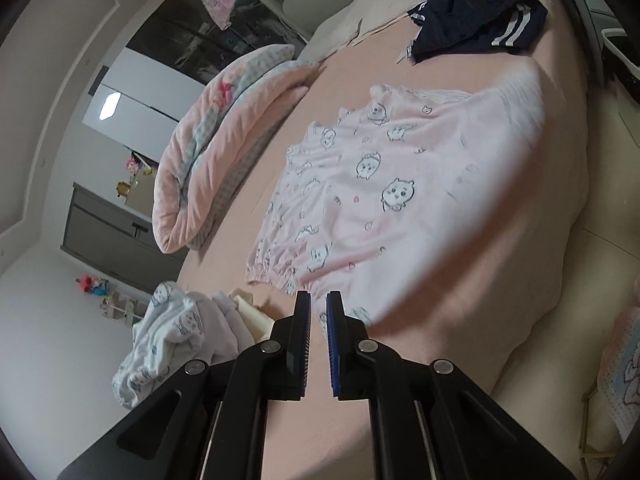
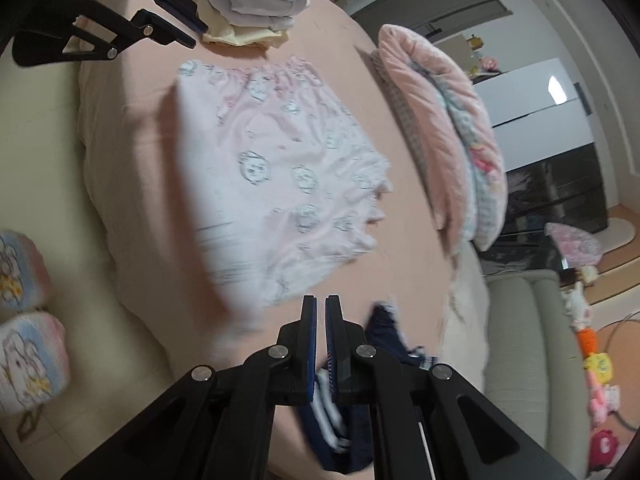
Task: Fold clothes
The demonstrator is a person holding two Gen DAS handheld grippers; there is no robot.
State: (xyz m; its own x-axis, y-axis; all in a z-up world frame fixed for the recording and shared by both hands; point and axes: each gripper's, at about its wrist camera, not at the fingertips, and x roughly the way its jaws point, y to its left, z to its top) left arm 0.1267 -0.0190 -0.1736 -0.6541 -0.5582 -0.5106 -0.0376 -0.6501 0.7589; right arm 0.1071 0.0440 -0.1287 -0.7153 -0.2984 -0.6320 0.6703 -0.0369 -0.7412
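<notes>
Tools in both hands stand nearly closed and hold nothing: your left tool (image 1: 318, 300) hangs just off the gathered waistband of the pink printed shorts (image 1: 384, 184), your right tool (image 2: 321, 305) just off their opposite, blurred edge. The shorts lie folded flat in the middle of the bed (image 1: 460, 300), between the pink quilt (image 1: 224, 136) and the near side. A fold looks just finished. Next, you must either halve them again or move them to the folded stack (image 2: 260, 0), then take the dark striped garment (image 1: 480, 16).
</notes>
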